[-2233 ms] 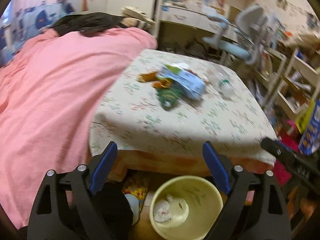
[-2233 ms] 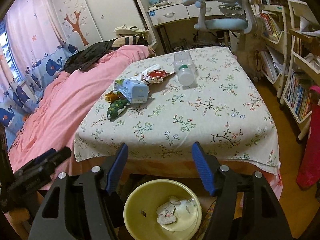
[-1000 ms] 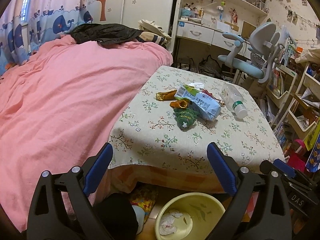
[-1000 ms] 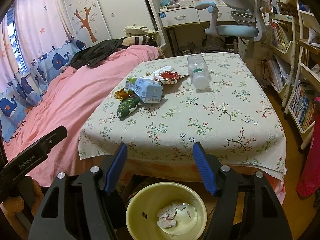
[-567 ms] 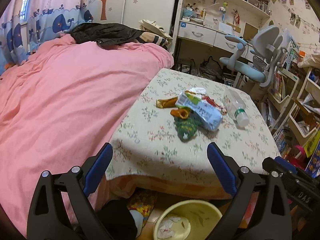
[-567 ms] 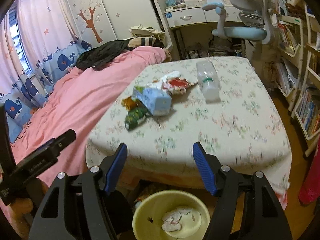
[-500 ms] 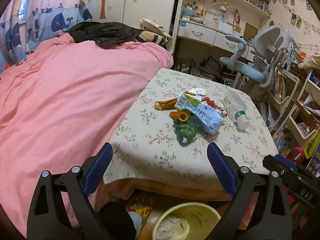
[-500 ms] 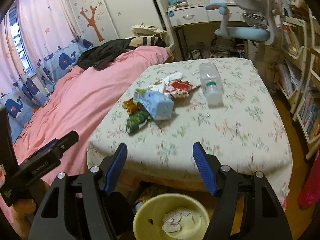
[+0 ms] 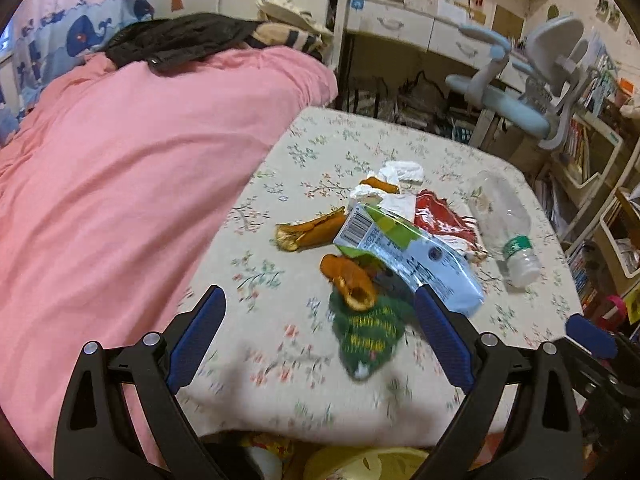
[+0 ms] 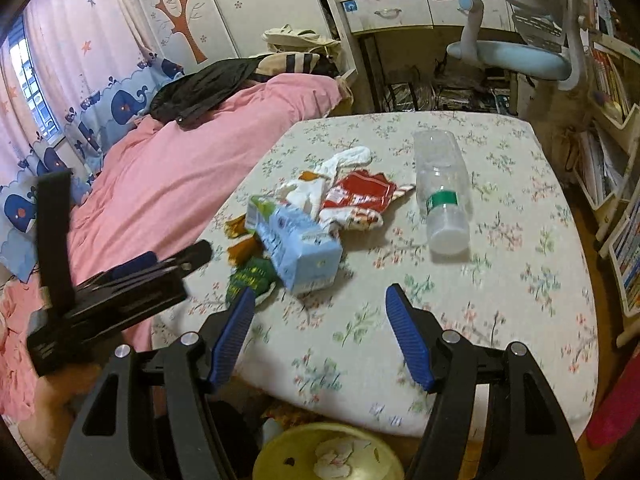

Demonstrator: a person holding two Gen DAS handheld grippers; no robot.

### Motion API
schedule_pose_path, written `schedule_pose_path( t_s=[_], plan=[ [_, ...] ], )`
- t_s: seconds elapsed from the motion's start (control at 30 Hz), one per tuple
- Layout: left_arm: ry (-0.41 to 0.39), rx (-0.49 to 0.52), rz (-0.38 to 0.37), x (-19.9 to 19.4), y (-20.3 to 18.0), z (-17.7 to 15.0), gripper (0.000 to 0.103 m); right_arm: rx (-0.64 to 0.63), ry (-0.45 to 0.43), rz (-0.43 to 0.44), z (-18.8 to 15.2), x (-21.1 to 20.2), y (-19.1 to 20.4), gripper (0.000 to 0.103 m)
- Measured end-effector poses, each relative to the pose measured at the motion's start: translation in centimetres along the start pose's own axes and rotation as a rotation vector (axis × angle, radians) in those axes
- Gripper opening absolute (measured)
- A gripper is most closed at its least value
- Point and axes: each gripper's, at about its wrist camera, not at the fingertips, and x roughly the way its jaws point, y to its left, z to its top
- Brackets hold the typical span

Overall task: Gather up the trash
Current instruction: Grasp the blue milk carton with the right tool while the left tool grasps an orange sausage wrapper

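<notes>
**Closing in on the litter pile, both pairs of fingers spread and empty**

Left wrist view: Nearer to the worktop (image 9: pixel 304 392) than half a second ago, with the litter now filling the middle of the frame instead of sitting further up. Left gripper (image 9: pixel 318 336) with fingers spread wide, nothing between them, the green wrapper (image 9: pixel 366 334) lying just above and between the tips. Orange peel (image 9: pixel 350 280) touching the wrapper's upper edge; a second orange piece (image 9: pixel 310 232) to the left of the blue carton (image 9: pixel 404 256). Barcode readable as a barcode on the carton's upper left end, other print too small to read. Red packet (image 9: pixel 444 220) and white tissue (image 9: pixel 402 172) behind the carton, clear bottle (image 9: pixel 504 224) with a green label band lying on its side at right. Yellow bin (image 9: pixel 368 464) reduced to a sliver at the bottom edge, where more of it showed before. Judged: approach stage, first pick not yet made, green wrapper the closest candidate.

Right wrist view: Also advanced, litter larger and lower in the frame than before. Right gripper (image 10: pixel 320 332) with fingers held apart, empty, above bare cloth at lower centre. Carton, wrapper and left gripper to the left, bottle at upper right. Bin at the bottom edge holding crumpled paper (image 10: pixel 336 458). No lettering legible here.
</notes>
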Motion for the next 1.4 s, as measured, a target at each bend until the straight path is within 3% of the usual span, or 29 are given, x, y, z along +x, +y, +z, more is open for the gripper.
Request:
schedule_pose_path(
  t_s=[0.17,0.3,0.37,0.6,0.8,0.93,1.1,1.17,1.2,1.4],
  plan=[
    [0.101,-0.003,-0.020,4.4,-0.1,1.0,0.090,0.020,0.031,0.021,1.5,2.1,-0.6,0.066],
    [0.165,-0.031,-0.048,6.0,1.5,1.4,0.071,0.005,0.080,0.036,2.3,4.6,-0.1,0.066],
    [0.170,-0.039,-0.034,6.0,2.6,1.6,0.068,0.008,0.101,0.044,2.7,5.8,0.1,0.066],
    [0.215,-0.092,-0.056,6.8,5.6,2.9,0.067,0.034,0.181,0.094,3.4,8.8,0.2,0.064],
    [0.233,-0.008,-0.061,7.5,4.2,2.9,0.067,-0.055,0.211,0.110,3.4,9.1,2.1,0.054],
    [0.234,0.040,-0.060,7.7,3.1,2.5,0.067,-0.085,0.225,0.103,3.3,9.7,3.1,0.053],
    [0.227,0.010,-0.060,8.0,3.3,2.4,0.066,-0.095,0.215,0.075,3.7,11.0,3.2,0.053],
    [0.238,-0.011,-0.074,8.3,3.6,2.3,0.066,-0.090,0.226,0.076,3.9,11.5,3.1,0.047],
    [0.237,-0.006,-0.072,8.4,3.6,2.3,0.066,-0.092,0.238,0.076,3.9,11.7,3.1,0.038],
    [0.240,0.009,-0.096,8.4,2.7,2.2,0.066,-0.130,0.234,0.052,4.6,9.0,2.7,0.035]
  ],
)
